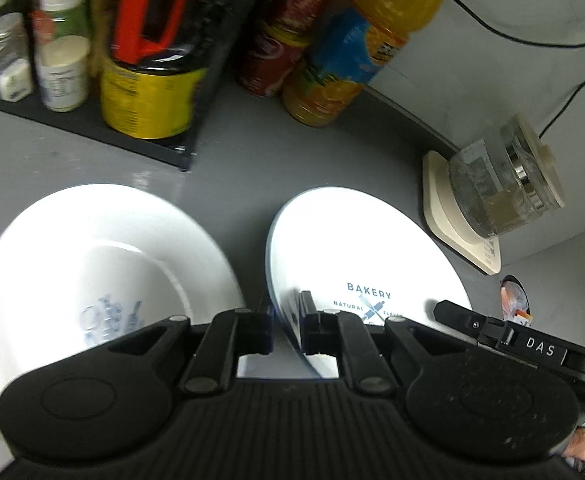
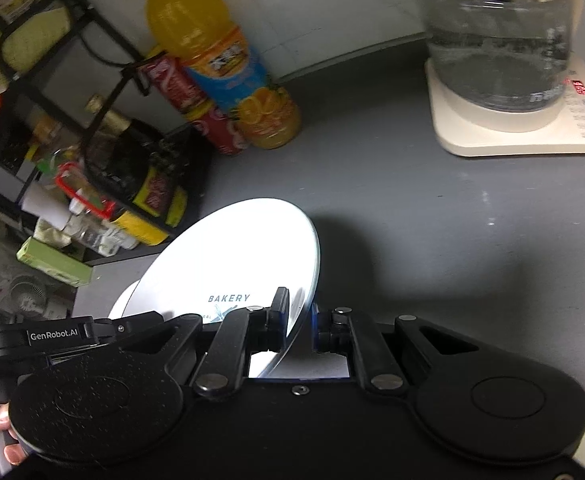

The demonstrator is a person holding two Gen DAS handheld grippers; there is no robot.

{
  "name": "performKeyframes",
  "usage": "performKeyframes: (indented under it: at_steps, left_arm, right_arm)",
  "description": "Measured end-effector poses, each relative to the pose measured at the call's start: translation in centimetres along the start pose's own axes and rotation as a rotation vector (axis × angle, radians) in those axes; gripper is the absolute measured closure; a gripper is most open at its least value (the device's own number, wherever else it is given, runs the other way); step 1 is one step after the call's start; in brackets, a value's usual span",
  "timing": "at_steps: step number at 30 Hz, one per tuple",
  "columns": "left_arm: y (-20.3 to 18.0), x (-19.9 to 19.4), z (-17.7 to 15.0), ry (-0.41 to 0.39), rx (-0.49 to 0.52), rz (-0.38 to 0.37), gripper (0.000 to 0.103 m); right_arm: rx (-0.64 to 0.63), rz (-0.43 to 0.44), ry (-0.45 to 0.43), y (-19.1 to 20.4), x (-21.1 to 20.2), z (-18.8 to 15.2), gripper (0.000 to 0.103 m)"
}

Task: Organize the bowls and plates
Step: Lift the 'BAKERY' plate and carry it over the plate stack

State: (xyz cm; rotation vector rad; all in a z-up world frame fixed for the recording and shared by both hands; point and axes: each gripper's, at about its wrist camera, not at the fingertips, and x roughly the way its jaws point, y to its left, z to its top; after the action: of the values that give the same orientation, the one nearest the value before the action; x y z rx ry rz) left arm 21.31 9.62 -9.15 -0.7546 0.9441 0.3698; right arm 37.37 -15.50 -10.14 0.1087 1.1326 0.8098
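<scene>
A white plate printed BAKERY (image 1: 356,248) is held tilted above the grey counter, and both grippers pinch its rim. My left gripper (image 1: 286,318) is shut on its left edge. My right gripper (image 2: 298,320) is shut on the same plate (image 2: 232,256) at its right edge. A second white deep plate with a blue pattern (image 1: 92,264) lies flat on the counter to the left. A sliver of it shows under the held plate in the right wrist view (image 2: 122,304). The right gripper's body also shows in the left wrist view (image 1: 532,346).
A black rack (image 1: 92,128) with spice jars and a dark sauce bottle (image 1: 156,60) stands at the back left. An orange juice bottle (image 2: 212,52) and red cans (image 2: 196,108) stand by the wall. A glass kettle on a cream base (image 2: 504,60) stands at the back right.
</scene>
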Motion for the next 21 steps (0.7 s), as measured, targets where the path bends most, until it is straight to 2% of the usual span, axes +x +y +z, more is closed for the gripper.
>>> performKeyframes:
  at_steps: [11, 21]
  left_arm:
    - [3.8, -3.9, -1.4, -0.057, -0.073, 0.053, 0.093]
    - [7.4, -6.0, -2.3, -0.091, -0.154, 0.092, 0.093]
  right_arm:
    - [-0.07, 0.07, 0.034, 4.0, 1.5, -0.3, 0.092]
    - [-0.159, 0.096, 0.096, 7.7, 3.6, -0.9, 0.092]
